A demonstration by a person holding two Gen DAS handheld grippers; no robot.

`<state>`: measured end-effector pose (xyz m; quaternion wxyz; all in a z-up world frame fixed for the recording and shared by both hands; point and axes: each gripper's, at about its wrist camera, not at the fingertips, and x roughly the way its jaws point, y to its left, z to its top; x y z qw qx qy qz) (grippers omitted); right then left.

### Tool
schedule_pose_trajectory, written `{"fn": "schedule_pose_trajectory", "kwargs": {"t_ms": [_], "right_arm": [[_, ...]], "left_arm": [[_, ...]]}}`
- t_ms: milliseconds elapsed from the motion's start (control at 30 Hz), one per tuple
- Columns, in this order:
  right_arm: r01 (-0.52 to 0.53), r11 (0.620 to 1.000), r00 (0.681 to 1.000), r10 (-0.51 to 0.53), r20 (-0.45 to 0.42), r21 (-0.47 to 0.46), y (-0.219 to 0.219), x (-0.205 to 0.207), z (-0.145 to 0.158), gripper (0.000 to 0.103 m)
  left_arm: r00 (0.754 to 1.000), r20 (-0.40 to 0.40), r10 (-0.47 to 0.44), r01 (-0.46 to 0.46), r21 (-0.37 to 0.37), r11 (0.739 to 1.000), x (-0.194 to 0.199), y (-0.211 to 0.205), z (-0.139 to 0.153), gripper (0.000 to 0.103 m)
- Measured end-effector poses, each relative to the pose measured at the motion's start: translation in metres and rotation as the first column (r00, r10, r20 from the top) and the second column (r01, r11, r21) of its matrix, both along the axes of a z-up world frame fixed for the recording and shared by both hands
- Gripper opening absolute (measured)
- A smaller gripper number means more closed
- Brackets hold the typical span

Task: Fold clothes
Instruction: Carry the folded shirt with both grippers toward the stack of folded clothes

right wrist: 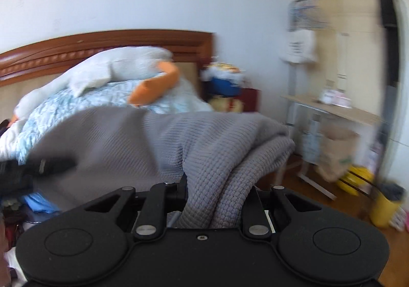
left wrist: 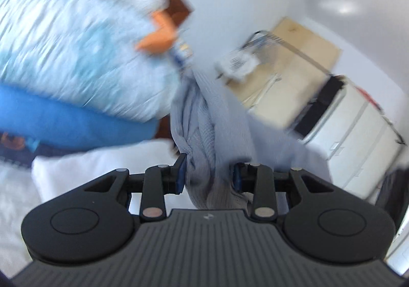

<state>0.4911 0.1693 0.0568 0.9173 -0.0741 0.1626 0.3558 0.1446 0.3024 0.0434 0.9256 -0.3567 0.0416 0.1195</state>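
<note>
Grey knitted cloth (right wrist: 158,138) filled most of the right wrist view, close to the camera. It was a big waffle-knit piece, maybe a sweater or a blanket; I could not tell which. It hung in the air in front of the bed (right wrist: 102,41), bunched in thick folds.

Both grippers had it. The right gripper (right wrist: 217,192) had its fingers pinching a thick fold of the cloth. The left gripper (left wrist: 208,172) had its fingers pinching another bunch of the same cloth (left wrist: 204,118). The pictures were smeared, so both hands seemed to be moving fast.

I think the step in hand was lifting the cloth up and shaking it open, so it could be laid flat. The next move would call for pulling the two held spots apart until the cloth hung straight, then laying it down smooth on the bed. If the fingers held the middle and not the corners, the cloth might stay lumpy.

A pale blue quilt (right wrist: 76,102) lay on the bed, with a white plush goose (right wrist: 115,69) on top.

By the wall stood a paper bag (right wrist: 337,156); what was inside did not show. A yellow bucket (right wrist: 386,207) sat on the floor with something dark in it.
</note>
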Motion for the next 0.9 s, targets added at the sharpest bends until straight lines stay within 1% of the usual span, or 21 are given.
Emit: {"fn": "schedule_pose_trajectory", "kwargs": {"t_ms": [67,100,133,167,200,233,267,300,333,400,433,467,500,533,600,667,700,733,800,867,900], "right_arm": [[-0.017,1.000,0.998,0.016,-0.054,-0.016,0.025,0.026,-0.013,0.025],[-0.026,0.999,0.996,0.024,-0.081,-0.024,0.037,0.038,-0.020,0.027],[-0.018,0.999,0.994,0.013,-0.107,-0.049,0.045,0.054,-0.033,0.031],[0.043,0.997,0.990,-0.051,-0.132,-0.065,0.046,0.063,-0.045,0.041],[0.104,0.991,0.981,-0.116,-0.157,-0.082,0.047,0.072,-0.057,0.042],[0.163,0.981,0.967,-0.179,-0.179,-0.101,0.048,0.081,-0.069,0.043],[0.222,0.968,0.949,-0.243,-0.201,-0.120,0.049,0.090,-0.081,0.048],[0.291,0.953,0.928,-0.303,-0.217,-0.085,0.039,0.090,-0.085,0.048],[0.331,0.943,0.911,-0.327,-0.252,-0.027,0.025,0.090,-0.087,0.049],[0.375,0.922,0.882,-0.323,-0.344,0.094,-0.004,0.080,-0.089,0.051],[0.406,0.902,0.861,-0.325,-0.392,0.144,-0.017,0.074,-0.090,0.057],[0.438,0.878,0.838,-0.322,-0.441,0.191,-0.031,0.068,-0.091,0.069],[0.480,0.849,0.801,-0.320,-0.506,0.222,-0.042,0.062,-0.094,0.072],[0.503,0.822,0.772,-0.290,-0.565,0.265,-0.050,0.055,-0.099,0.076],[0.515,0.782,0.726,-0.181,-0.663,0.350,-0.061,0.045,-0.114,0.084],[0.524,0.751,0.688,-0.096,-0.719,0.402,-0.062,0.039,-0.133,0.089],[0.521,0.750,0.678,-0.074,-0.732,0.406,-0.057,0.040,-0.140,0.090],[0.513,0.763,0.670,-0.069,-0.739,0.394,-0.050,0.042,-0.147,0.090],[0.526,0.776,0.663,-0.118,-0.739,0.348,-0.039,0.048,-0.153,0.090],[0.522,0.783,0.703,-0.172,-0.690,0.337,-0.026,0.052,-0.150,0.090],[0.515,0.792,0.731,-0.206,-0.650,0.328,-0.020,0.053,-0.149,0.090]], "left_arm": [[0.997,-0.072,-0.002,-0.001,-0.042,0.999,0.016,0.014,-0.028,0.033],[0.991,-0.134,0.005,-0.011,-0.042,0.999,0.026,0.016,-0.043,0.033],[0.986,-0.168,0.010,-0.018,-0.046,0.999,0.030,0.018,-0.055,0.033],[0.980,-0.201,0.015,-0.025,-0.049,0.998,0.035,0.020,-0.067,0.033],[0.972,-0.233,0.020,-0.033,-0.052,0.998,0.040,0.022,-0.080,0.033],[0.978,-0.210,0.009,-0.026,-0.082,0.996,0.038,0.025,-0.084,0.033],[0.983,-0.185,-0.003,-0.018,-0.112,0.993,0.036,0.028,-0.089,0.033],[0.986,-0.166,-0.006,-0.015,-0.122,0.992,0.036,0.031,-0.090,0.033],[0.987,-0.160,-0.004,-0.017,-0.128,0.992,0.035,0.032,-0.091,0.033],[0.989,-0.145,-0.006,-0.015,-0.142,0.990,0.033,0.035,-0.094,0.035],[0.991,-0.131,-0.011,-0.010,-0.163,0.987,0.033,0.037,-0.097,0.035],[0.993,-0.116,-0.016,-0.006,-0.185,0.983,0.032,0.038,-0.100,0.037],[0.994,-0.106,-0.022,0.000,-0.207,0.978,0.030,0.040,-0.102,0.038],[0.995,-0.096,-0.028,0.005,-0.230,0.973,0.027,0.042,-0.103,0.038],[0.996,-0.076,-0.040,0.018,-0.266,0.964,0.026,0.046,-0.107,0.040],[0.995,-0.089,-0.037,0.012,-0.264,0.965,0.026,0.045,-0.106,0.047],[0.995,-0.099,-0.031,0.005,-0.255,0.967,0.026,0.043,-0.105,0.050],[0.994,-0.108,-0.025,-0.002,-0.247,0.969,0.027,0.040,-0.104,0.050],[0.995,-0.092,-0.036,0.011,-0.265,0.964,0.029,0.040,-0.107,0.050],[0.995,-0.082,-0.058,0.034,-0.265,0.964,0.033,0.040,-0.110,0.050],[0.994,-0.081,-0.074,0.051,-0.255,0.966,0.036,0.040,-0.113,0.042]]}}
